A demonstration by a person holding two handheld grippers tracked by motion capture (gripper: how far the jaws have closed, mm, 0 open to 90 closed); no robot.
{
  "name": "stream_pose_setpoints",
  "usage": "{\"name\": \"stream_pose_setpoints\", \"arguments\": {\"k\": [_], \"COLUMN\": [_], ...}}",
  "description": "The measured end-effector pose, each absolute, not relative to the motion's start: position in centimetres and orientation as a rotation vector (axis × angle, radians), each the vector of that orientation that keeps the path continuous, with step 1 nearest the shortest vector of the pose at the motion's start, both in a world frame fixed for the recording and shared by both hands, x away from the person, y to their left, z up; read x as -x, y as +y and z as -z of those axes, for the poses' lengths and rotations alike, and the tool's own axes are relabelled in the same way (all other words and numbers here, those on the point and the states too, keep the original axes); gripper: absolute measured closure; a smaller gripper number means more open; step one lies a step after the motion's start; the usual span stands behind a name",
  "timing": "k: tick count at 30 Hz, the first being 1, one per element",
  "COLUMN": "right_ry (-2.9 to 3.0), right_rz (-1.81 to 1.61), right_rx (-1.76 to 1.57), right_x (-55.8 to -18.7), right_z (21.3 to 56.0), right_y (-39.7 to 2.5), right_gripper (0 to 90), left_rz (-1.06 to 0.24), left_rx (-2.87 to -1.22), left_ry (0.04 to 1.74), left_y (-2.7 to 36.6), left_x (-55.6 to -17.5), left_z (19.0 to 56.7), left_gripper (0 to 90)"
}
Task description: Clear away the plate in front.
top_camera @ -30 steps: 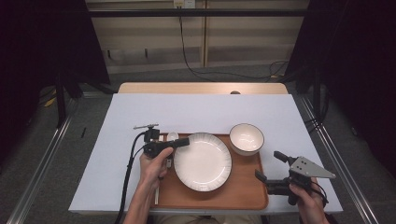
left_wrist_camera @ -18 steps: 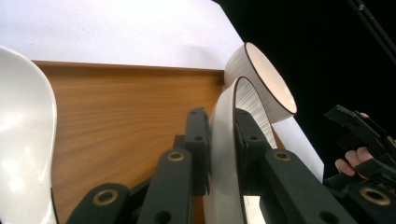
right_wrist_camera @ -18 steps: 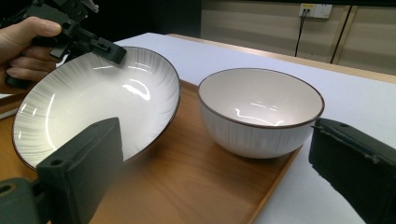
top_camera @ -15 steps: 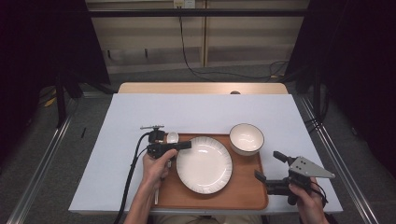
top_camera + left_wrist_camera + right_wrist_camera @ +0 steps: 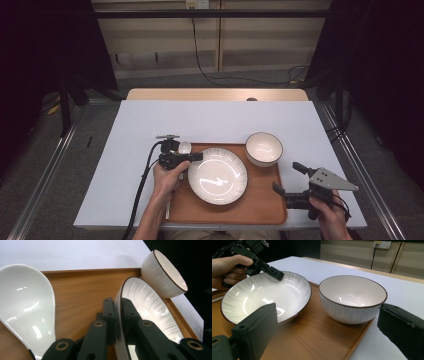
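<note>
A white ribbed plate [image 5: 218, 176] with a dark rim lies in the middle of a wooden tray [image 5: 260, 212]. My left gripper [image 5: 196, 157] is shut on the plate's left rim; in the left gripper view the rim [image 5: 118, 315] runs between the two jaws. A white spoon [image 5: 184, 147] lies on the tray just left of that gripper, with its large bowl [image 5: 25, 302] facing up. A white bowl [image 5: 264, 148] stands at the tray's back right corner. My right gripper [image 5: 288, 179] is open at the tray's right edge, pointing at plate [image 5: 267, 295] and bowl [image 5: 352, 297].
The tray rests on a white table cover [image 5: 150, 125] near the front edge. A black cable [image 5: 142, 190] trails from the left gripper off the table's front. A thin pale handle [image 5: 167, 210] shows under the left forearm.
The left gripper and the plate it holds have shifted slightly toward the near edge. The right gripper has stayed where it was.
</note>
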State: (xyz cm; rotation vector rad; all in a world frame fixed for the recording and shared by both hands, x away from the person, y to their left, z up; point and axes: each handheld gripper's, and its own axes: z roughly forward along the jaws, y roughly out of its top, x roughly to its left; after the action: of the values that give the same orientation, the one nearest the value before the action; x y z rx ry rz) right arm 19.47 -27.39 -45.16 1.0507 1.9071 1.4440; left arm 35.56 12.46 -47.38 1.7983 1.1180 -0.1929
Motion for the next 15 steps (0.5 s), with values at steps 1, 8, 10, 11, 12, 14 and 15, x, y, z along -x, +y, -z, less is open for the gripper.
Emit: {"name": "stream_pose_setpoints", "arguments": {"k": [1,8,10,11,12,14,15], "right_ry": [1.916,1.915,1.912,1.913,1.914,1.915,1.912], "right_rz": [-1.442,-1.44,-1.44,-1.439,-1.438,-1.435,-1.436], "right_rx": [-1.047,-1.045,-1.046,-1.046,-1.044,-1.045,-1.047], "right_x": [-19.49,-19.55,-19.55,-19.55,-19.53,-19.51,-19.49], "right_z": [45.18,45.18,45.19,45.19,45.18,45.19,45.18], "right_y": [-27.39,-27.41,-27.41,-27.41,-27.41,-27.4,-27.39], "right_gripper": [2.7,2.7,2.7,2.7,2.7,2.7,2.7], "left_rz": [0.181,0.147,0.141,0.13,0.132,0.123,0.121], "left_rx": [-1.803,-1.85,-1.852,-1.861,-1.861,-1.867,-1.875], "left_ry": [1.117,1.1,1.089,1.091,1.088,1.098,1.093], "left_y": [12.38,12.23,12.33,12.34,12.37,12.24,12.23], "left_x": [-35.51,-35.48,-35.35,-35.29,-35.31,-35.31,-35.34], "left_z": [47.4,47.37,47.28,47.24,47.28,47.32,47.36], "left_gripper": [83.8,84.4,84.3,84.3,84.4,84.1,83.8]}}
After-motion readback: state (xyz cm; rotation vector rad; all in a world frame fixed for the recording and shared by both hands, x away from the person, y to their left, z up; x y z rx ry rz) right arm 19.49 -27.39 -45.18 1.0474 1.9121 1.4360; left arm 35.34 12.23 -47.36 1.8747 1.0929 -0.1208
